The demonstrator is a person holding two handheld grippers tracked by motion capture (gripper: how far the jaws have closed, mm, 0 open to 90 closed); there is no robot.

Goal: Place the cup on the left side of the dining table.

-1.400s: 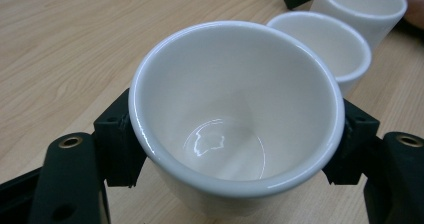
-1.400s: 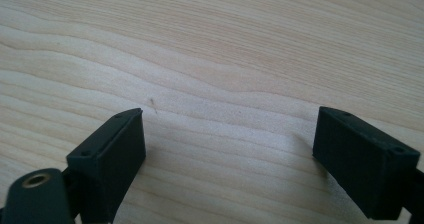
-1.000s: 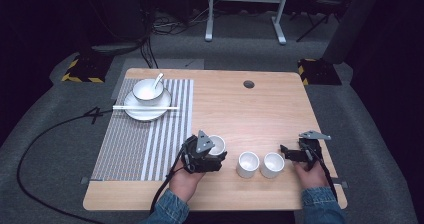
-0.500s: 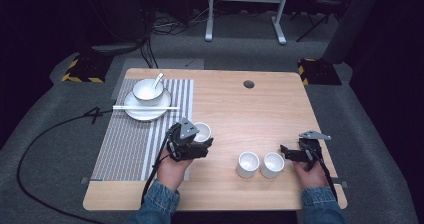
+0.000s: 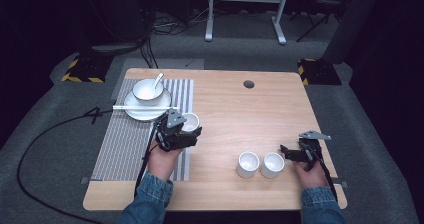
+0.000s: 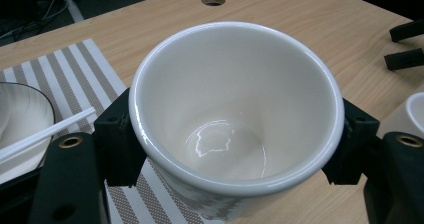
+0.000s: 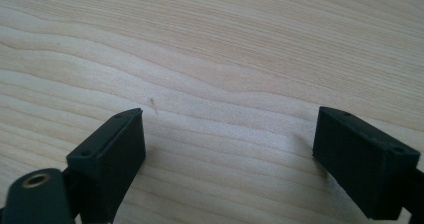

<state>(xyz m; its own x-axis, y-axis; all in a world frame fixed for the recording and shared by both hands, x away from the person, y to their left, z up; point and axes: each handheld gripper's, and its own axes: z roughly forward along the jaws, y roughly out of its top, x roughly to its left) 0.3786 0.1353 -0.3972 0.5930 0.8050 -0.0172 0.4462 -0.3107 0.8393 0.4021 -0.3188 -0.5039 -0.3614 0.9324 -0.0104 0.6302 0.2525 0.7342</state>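
My left gripper (image 5: 187, 129) is shut on a white cup (image 5: 190, 121), held just above the right edge of the striped placemat (image 5: 125, 144). In the left gripper view the empty cup (image 6: 235, 119) sits clamped between both black jaws. Two more white cups (image 5: 248, 164) (image 5: 272, 164) stand side by side near the table's front right. My right gripper (image 5: 287, 152) rests just right of them, open, with bare wood between its jaws (image 7: 230, 149).
A white plate with a bowl (image 5: 148, 91) and spoon sits at the placemat's far end, a white chopstick (image 5: 145, 107) lying across it. The wooden table (image 5: 240, 109) has a cable hole (image 5: 248, 84) near its back edge. A cable trails off the left.
My left hand has carried the cup left and away from the other two cups, up toward the plate and over the placemat's edge. The right hand has stayed still.
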